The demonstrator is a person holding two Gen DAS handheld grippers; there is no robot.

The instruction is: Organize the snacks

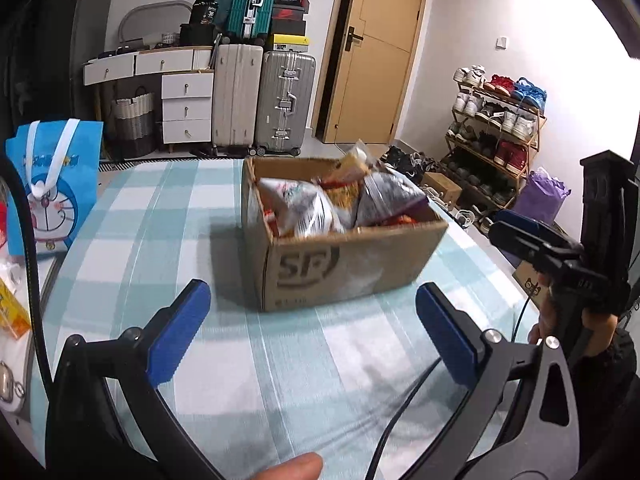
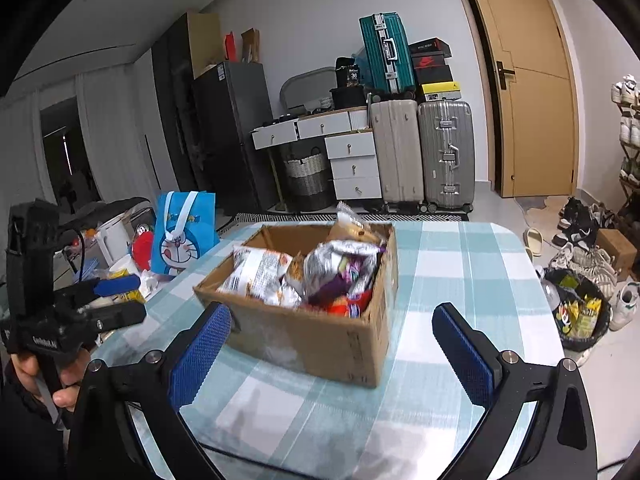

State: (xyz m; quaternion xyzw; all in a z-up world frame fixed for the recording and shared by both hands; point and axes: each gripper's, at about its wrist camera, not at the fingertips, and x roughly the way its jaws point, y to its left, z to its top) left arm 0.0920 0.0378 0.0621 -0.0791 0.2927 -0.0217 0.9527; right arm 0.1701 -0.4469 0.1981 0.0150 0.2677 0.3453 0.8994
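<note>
Plainly spread wide and empty: left gripper [image 1: 312,328] and right gripper [image 2: 332,352], short of the cardboard box [image 1: 344,256] heaped with snack bags [image 2: 320,276]. Could tip loosely piled, possibly overhanging packets off. Sits mid-table on checked tablecloth [image 1: 160,216]; suitcases [image 2: 444,152], shoe rack [image 1: 496,128] behind.

Open cardboard box [image 1: 344,264], snack bags [image 2: 304,276] inside
</note>
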